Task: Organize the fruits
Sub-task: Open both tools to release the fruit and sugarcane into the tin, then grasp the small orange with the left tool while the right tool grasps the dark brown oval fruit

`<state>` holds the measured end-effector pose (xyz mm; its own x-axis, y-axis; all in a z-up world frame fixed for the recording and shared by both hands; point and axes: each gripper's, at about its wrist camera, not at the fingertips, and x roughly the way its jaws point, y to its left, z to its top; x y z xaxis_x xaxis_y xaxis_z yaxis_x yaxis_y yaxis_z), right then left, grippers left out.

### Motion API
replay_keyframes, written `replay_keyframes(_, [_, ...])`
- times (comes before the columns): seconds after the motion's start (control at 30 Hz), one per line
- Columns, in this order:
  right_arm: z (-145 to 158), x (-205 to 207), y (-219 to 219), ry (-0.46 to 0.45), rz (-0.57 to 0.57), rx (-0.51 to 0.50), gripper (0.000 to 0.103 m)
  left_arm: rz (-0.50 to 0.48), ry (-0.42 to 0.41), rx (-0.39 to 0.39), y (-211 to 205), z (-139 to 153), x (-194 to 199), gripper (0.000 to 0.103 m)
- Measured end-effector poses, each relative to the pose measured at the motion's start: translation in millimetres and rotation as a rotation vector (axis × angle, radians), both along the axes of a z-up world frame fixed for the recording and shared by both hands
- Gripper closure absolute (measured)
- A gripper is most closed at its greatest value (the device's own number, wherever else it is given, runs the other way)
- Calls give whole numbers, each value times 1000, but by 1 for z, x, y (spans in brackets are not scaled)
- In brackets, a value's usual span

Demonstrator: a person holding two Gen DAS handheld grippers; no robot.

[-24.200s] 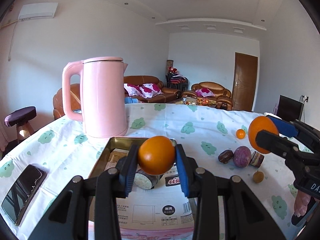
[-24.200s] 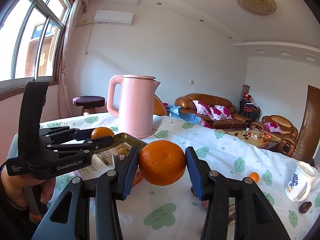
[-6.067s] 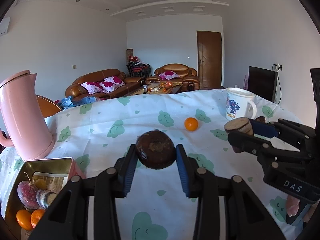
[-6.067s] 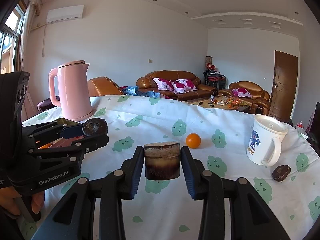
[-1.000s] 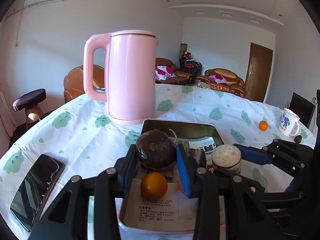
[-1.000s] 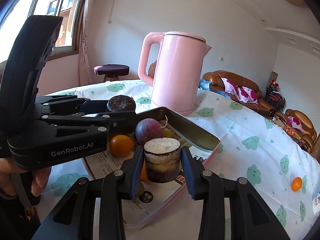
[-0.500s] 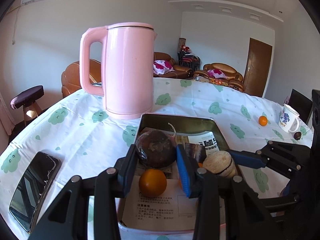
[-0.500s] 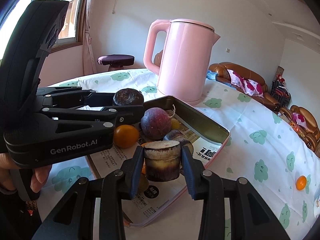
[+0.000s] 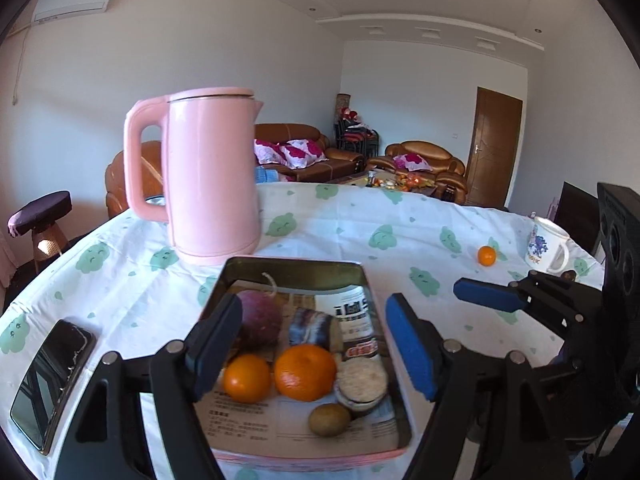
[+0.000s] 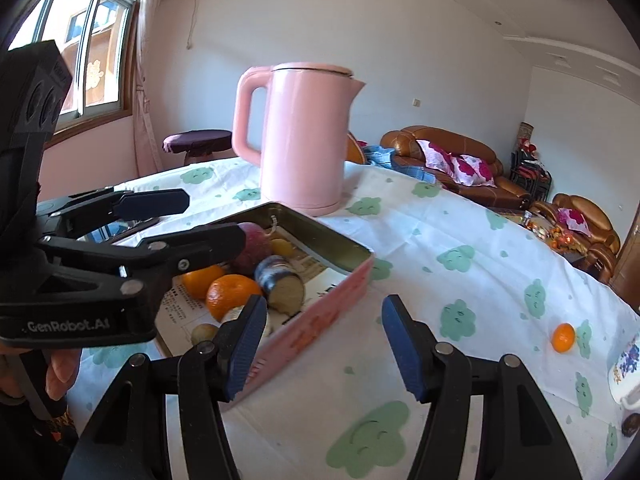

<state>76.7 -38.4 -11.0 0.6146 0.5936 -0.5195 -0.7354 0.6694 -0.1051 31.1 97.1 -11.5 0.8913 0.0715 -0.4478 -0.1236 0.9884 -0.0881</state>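
Your left gripper (image 9: pixel 314 344) and right gripper (image 10: pixel 324 342) have just spread and hang empty; both released pieces now lie in the tray (image 9: pixel 294 270), while one orange (image 9: pixel 487 256) remains near the table's far-right edge.

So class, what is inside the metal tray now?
The tray holds two oranges, a purple round fruit, cut cane pieces, a small brown fruit; printed paper covers its floor.
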Motion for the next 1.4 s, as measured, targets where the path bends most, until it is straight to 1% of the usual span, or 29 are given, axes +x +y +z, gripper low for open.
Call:
replay_keyframes(0.03, [4,2,-12,-2,-23,7,41,-22,-2,-1,-9,3,2,22])
replay_keyframes(0.1, [10,8,-37,-14,-81,5,41,-75,0,4,-30,9,9,22])
replay_keyframes(0.27, [18,34,-112,-4,-281,32,41,-197,39,-10,-80,17,36,22])
replay_keyframes(0.4, [17,55,-166,18,-447,52,41,-254,58,20,-122,22,63,22])
replay_keyframes(0.6, [9,79,-227,57,-620,66,41,-282,112,57,-171,18,117,22])
replay_keyframes(0.83, [1,111,-293,119,-818,56,41,-251,166,48,-200,1,176,22])
replay_keyframes(0.97, [-6,136,-324,174,-908,46,41,-248,199,41,-213,-9,201,22])
replay_keyframes(1.07, [-11,149,-341,193,-965,40,41,-249,222,43,-225,-14,220,22])
replay_keyframes(1.2, [-21,158,-351,223,-989,45,41,-250,263,65,-240,-28,249,22])
replay_keyframes(1.27, [-23,160,-354,226,-1003,43,41,-257,288,57,-244,-35,263,22])
replay_keyframes(1.4, [-27,167,-356,238,-998,42,42,-271,311,43,-251,-44,285,22])
